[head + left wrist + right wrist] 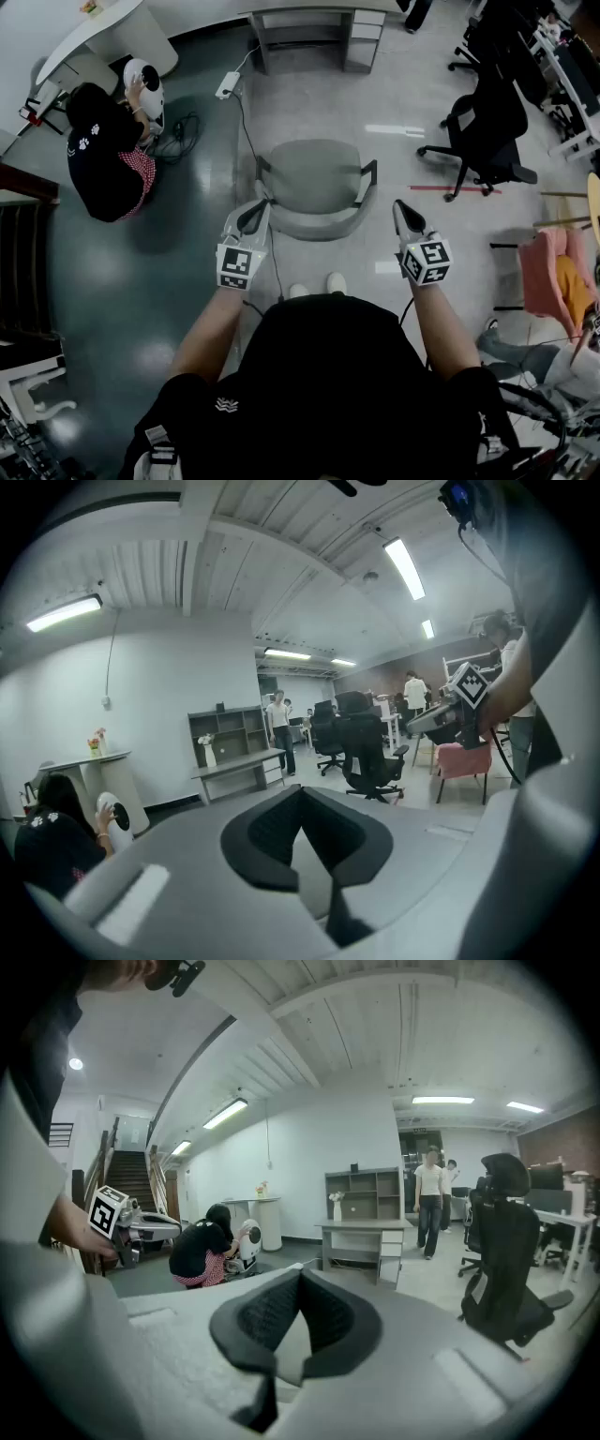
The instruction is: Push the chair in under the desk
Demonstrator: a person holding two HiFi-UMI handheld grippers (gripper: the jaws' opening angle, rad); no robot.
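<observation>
a grey chair (317, 178) stands on the glossy floor (141, 272) with its backrest toward the person's white shoes (316, 285), well apart from the grey desk (319, 28) at the top edge. the left gripper (257, 206), jaws drawn together, has its tip at the backrest's left corner, and the right gripper (401, 208), also closed, is just beside the chair's right side and clear of it. at the left a crouching person (101, 155) touches a round white device (146, 87), a white power strip (228, 84) lies near the desk, and a black office chair (489, 131) and a pink chair (551, 272) stand at the right.
</observation>
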